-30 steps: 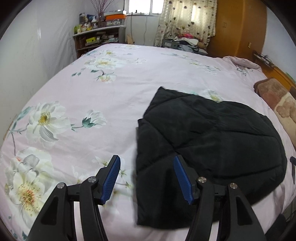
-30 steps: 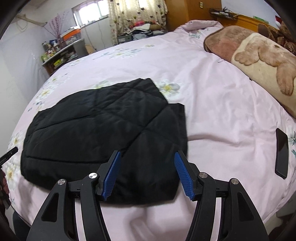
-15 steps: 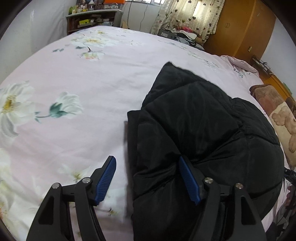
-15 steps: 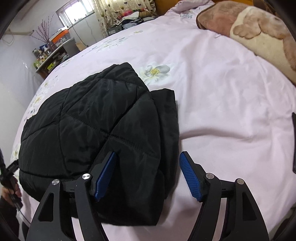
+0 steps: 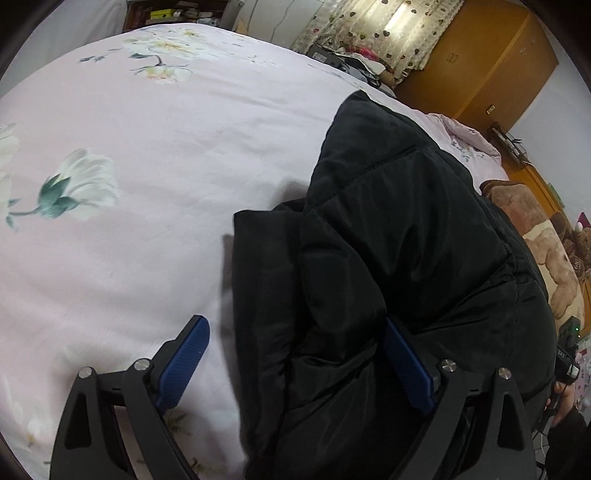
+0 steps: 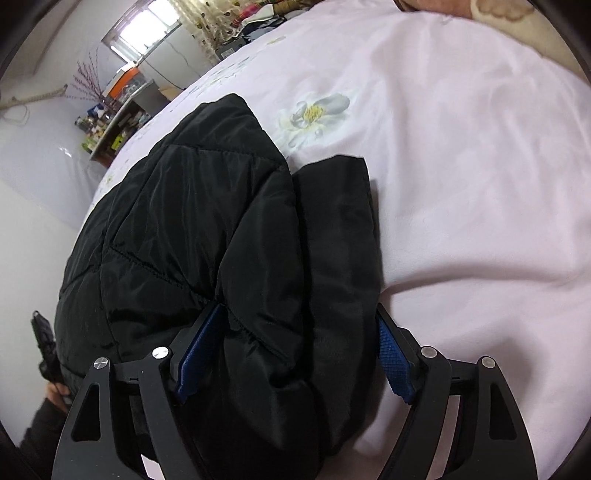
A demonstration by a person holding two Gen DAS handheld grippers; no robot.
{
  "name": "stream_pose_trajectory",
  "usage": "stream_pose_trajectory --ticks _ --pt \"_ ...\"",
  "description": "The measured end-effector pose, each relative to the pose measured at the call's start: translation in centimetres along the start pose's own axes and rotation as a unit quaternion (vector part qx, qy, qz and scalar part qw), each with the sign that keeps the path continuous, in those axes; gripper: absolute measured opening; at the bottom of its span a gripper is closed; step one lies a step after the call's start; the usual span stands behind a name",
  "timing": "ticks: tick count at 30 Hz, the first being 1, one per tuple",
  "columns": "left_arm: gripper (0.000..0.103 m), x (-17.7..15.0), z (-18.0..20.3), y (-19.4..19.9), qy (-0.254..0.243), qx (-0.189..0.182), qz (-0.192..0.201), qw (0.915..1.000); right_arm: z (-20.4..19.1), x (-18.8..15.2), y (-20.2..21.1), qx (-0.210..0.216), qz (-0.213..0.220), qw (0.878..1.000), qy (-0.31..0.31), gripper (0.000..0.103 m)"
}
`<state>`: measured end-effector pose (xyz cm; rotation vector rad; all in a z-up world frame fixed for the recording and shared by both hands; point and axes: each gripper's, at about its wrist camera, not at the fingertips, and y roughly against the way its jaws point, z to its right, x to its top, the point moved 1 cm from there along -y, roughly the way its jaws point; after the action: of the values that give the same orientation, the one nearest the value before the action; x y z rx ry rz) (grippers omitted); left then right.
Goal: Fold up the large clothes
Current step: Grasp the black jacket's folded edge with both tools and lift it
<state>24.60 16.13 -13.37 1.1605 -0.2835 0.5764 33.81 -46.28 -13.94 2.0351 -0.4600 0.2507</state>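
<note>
A black padded jacket [image 5: 388, 240] lies folded on the pink floral bedcover [image 5: 147, 155]. In the left wrist view my left gripper [image 5: 295, 325] is low over the jacket's left edge, its jaws opening wide. The left pad [image 5: 183, 360] rests over bare sheet and the right pad [image 5: 406, 365] is sunk into the padding, so the edge lies between them ungripped. In the right wrist view my right gripper [image 6: 299, 312] straddles the right edge of the jacket [image 6: 207, 221], jaws also opening. Its left pad [image 6: 199, 350] is sunk into the fabric and its right pad [image 6: 393, 358] sits at the hem.
A brown and cream bear-print blanket [image 5: 546, 254] lies at the head of the bed. Behind it stand a wooden wardrobe [image 5: 480, 62] and heart-print curtains [image 5: 376, 33]. A cluttered shelf [image 6: 114, 129] stands by the white wall. A person's hand [image 6: 59, 391] shows at the lower left.
Both grippers have come down and forward onto the jacket, tilting further downward. Their jaws have spread wider, and each now has an edge of the jacket between its fingers.
</note>
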Motion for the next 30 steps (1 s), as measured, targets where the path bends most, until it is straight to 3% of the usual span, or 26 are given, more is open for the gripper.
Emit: stream_pose_trajectory --ticks 2,5,13,16,17,19,23,26,30 --pt "0.094 0.0 -0.1 0.1 0.001 -0.004 0.0 1.0 0.0 -0.2 0.0 0.006 -0.003 1.0 -0.003 0.078" --pt "0.089 -1.1 -0.4 0.5 0.021 -0.023 0.005 0.9995 -0.2 -0.6 0.4 0.02 -0.003 1.0 -0.002 0.067" --pt "0.089 -0.9 0.2 -0.7 0.015 -0.035 -0.006 0.9993 0.4 0.4 -1.9 0.044 -0.022 0.999 -0.016 0.071" --pt "0.076 -0.6 0.7 -0.7 0.008 -0.038 -0.008 0.9992 0.7 0.4 -2.1 0.053 -0.025 0.998 -0.022 0.07" --pt "0.068 -0.4 1.0 -0.8 0.008 -0.041 -0.008 0.9991 0.6 0.3 -2.0 0.056 -0.025 0.998 -0.021 0.066" --pt "0.055 -0.1 1.9 -0.5 0.006 -0.039 -0.006 0.9992 0.0 0.2 -1.2 0.059 -0.021 0.998 -0.01 0.047" --pt "0.03 0.5 3.6 1.0 -0.007 -0.011 -0.001 0.9999 -0.7 0.0 0.0 0.039 -0.015 0.999 0.003 0.032" --pt "0.025 0.9 4.7 4.0 -0.026 0.004 0.024 0.9993 -2.3 0.1 2.0 0.015 0.006 1.0 0.018 0.025" --pt "0.024 0.5 5.8 7.7 -0.041 0.001 0.053 0.9977 -4.1 -0.5 6.3 0.018 0.04 0.998 0.038 0.022"
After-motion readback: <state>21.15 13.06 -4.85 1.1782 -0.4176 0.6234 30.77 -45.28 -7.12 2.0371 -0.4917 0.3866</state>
